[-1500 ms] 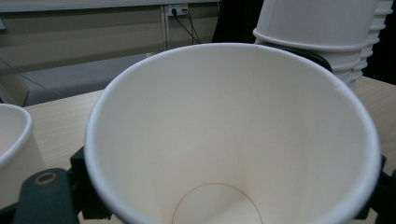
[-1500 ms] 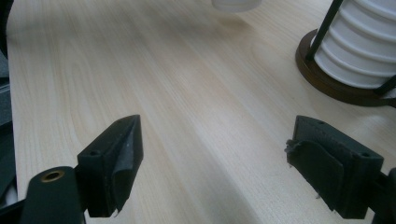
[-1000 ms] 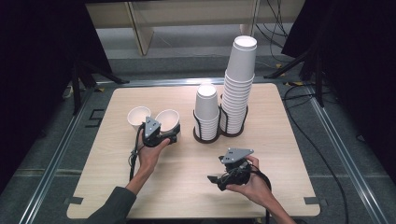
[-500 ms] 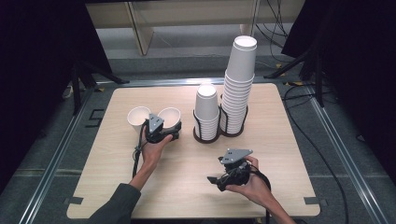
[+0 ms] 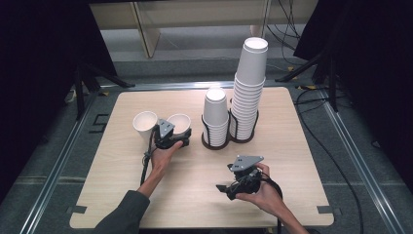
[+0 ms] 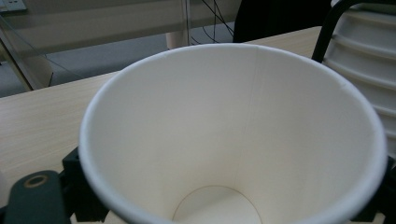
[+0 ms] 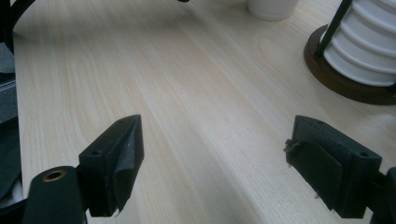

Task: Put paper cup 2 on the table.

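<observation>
Left gripper: at 9 o'clock of the 2 racks, set against a white paper cup standing mouth-up on the pale wooden surface. Its jaws have just been opening with the cup between them; whether the pads press its wall I cannot tell. In the left gripper view the cup sits upright between both jaws.

Second white paper cup: upright, just beside the first at its 9 o'clock.

Progress, as judged: 2 cups set out; release of the second under way. Many cups remain in the short white stack and tall white stack, each in a dark wire rack.

Left forearm: enters from 6 o'clock, reaching forward.

Right gripper: at 6 o'clock of the racks, jaws wide apart, empty, low over bare surface.
</observation>
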`<state>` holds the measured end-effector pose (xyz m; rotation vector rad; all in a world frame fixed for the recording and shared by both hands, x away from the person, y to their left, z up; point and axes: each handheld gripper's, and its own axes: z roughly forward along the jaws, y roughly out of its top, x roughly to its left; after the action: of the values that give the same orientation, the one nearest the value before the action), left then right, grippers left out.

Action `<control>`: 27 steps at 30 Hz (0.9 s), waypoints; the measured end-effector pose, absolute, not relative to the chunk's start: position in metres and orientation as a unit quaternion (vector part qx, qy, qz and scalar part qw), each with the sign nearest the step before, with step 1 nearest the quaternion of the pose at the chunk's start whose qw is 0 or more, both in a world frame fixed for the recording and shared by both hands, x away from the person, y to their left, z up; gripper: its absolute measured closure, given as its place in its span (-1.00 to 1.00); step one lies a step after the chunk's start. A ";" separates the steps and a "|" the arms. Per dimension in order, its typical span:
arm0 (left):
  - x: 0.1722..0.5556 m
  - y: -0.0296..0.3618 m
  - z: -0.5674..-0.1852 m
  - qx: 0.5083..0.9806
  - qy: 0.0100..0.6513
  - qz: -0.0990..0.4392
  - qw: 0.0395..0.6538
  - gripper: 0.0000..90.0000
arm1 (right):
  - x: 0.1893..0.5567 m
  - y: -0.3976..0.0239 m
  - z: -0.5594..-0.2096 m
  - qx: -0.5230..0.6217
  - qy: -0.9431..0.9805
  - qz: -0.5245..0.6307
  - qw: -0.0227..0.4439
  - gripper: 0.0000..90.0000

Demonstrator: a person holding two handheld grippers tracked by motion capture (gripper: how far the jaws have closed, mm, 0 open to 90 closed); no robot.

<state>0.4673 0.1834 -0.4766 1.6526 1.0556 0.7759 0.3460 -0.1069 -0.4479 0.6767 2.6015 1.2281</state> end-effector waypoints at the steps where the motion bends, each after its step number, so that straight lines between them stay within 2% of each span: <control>1: 0.468 0.183 -0.477 0.681 0.433 0.320 0.496 -0.73 | 0.346 -0.107 -0.448 0.231 0.876 0.413 0.090 -0.58; 27: 0.455 0.180 -0.485 0.707 0.421 0.316 0.473 -0.70 | 0.344 -0.106 -0.448 0.226 0.879 0.411 0.089 -0.57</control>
<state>0.4555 0.1802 -0.4854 1.7290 1.0294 0.7743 0.3445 -0.1057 -0.4475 0.6736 2.6138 1.2232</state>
